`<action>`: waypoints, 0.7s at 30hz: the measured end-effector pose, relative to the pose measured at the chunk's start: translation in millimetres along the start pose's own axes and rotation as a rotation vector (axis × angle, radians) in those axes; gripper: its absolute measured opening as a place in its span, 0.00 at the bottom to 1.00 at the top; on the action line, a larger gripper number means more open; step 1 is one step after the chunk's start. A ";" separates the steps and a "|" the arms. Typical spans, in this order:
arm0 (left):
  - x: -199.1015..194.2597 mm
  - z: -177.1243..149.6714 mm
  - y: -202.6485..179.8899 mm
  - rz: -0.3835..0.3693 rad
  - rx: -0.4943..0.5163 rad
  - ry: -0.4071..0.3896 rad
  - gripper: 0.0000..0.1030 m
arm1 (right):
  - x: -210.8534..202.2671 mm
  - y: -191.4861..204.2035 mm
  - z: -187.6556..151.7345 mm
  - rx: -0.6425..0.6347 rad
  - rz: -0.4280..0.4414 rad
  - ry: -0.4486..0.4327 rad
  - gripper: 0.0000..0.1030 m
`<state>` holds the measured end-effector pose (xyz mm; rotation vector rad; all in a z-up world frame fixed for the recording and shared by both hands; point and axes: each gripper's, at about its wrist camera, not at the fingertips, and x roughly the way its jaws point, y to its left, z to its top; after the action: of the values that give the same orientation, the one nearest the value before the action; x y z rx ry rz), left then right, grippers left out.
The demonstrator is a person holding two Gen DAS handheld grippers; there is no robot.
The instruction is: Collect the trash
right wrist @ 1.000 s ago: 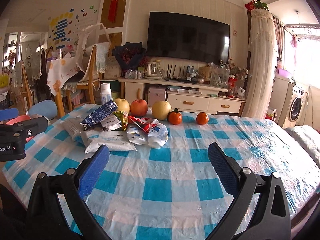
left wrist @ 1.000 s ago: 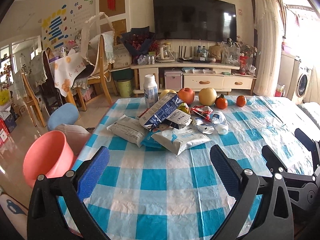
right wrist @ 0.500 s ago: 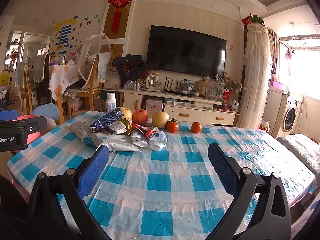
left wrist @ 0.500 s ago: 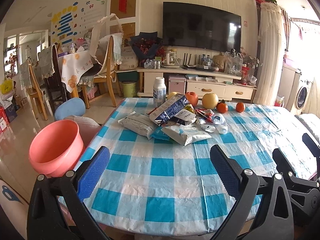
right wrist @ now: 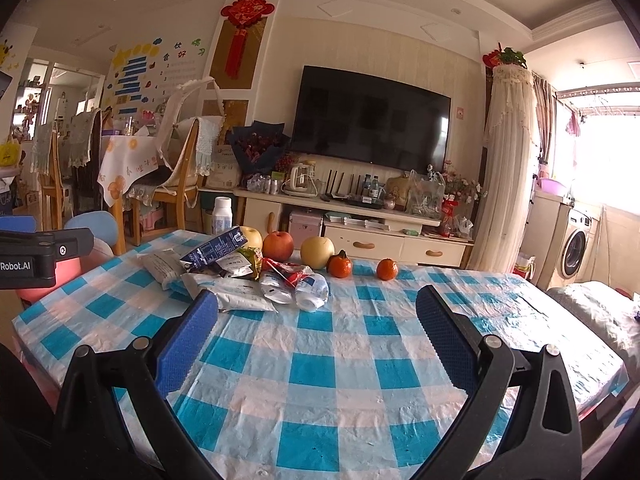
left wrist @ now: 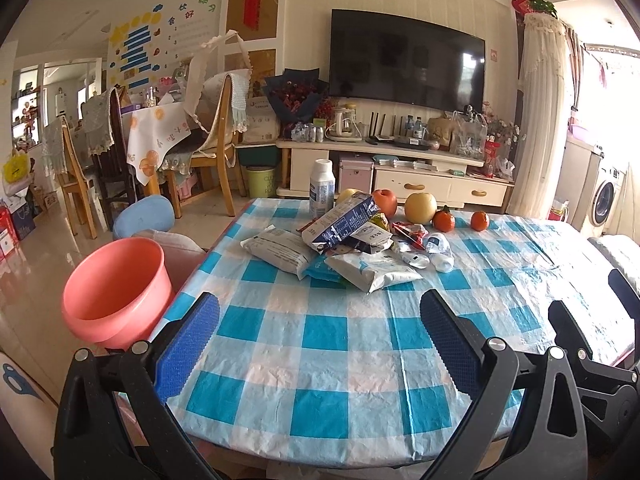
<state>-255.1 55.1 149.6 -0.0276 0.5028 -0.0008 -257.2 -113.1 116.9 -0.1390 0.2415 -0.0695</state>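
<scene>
Change: both tools have drawn back and risen from the table [left wrist: 320, 344]; its near edge now shows in the left wrist view, and the trash pile looks smaller and farther off than a second ago.
Meaning: judged from this, no pickup has begun; a fresh approach to the pile is still needed.
Left tool [left wrist: 320, 336]: jaws wide apart, holding nothing, over the near checked cloth.
Right tool [right wrist: 318, 334]: jaws wide apart, empty, likewise over bare cloth, well apart from the pile.
Trash pile [left wrist: 352, 244]: on the far left part of the table, just in front of the fruit.
Trash count: one blue milk carton [left wrist: 340, 226] lying tilted on top, two large white pouches, one crushed clear bottle [left wrist: 438, 250], one red wrapper [left wrist: 410, 232]; smaller wrappers underneath cannot be counted.
Fruit: one red apple [left wrist: 385, 202], one yellow pear [left wrist: 420, 208], two oranges, one more yellow fruit partly hidden.
White bottle [left wrist: 322, 194]: one, upright behind the pile.
Pink bucket [left wrist: 114, 292]: one, beside the table's left edge, the likely bin.
</scene>
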 end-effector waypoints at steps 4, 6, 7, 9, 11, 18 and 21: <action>-0.6 -2.3 -0.3 -0.001 0.000 0.007 0.96 | 2.7 -0.3 -1.2 0.001 -0.001 0.007 0.97; 1.2 -4.3 -0.6 -0.002 0.002 0.016 0.96 | 5.3 1.1 -2.6 -0.007 0.000 0.012 0.97; 3.5 -5.4 -2.2 0.000 0.004 0.023 0.96 | 6.7 2.0 -3.5 -0.012 0.001 0.014 0.97; 8.5 -7.5 -3.5 0.004 0.006 0.036 0.96 | 9.4 4.4 -4.8 -0.025 0.003 0.016 0.97; 13.2 -8.8 -3.2 0.004 0.004 0.047 0.96 | 12.7 5.9 -6.5 -0.034 0.007 0.023 0.97; 33.0 -14.5 2.2 0.013 -0.022 0.082 0.96 | 28.3 6.7 -11.9 -0.034 0.020 0.057 0.97; 41.9 -17.4 3.5 0.011 -0.029 0.097 0.96 | 34.2 4.2 -14.4 -0.031 0.020 0.070 0.97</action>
<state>-226.8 57.9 114.1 -0.0533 0.6001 0.0159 -227.3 -113.7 94.5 -0.1652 0.3136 -0.0510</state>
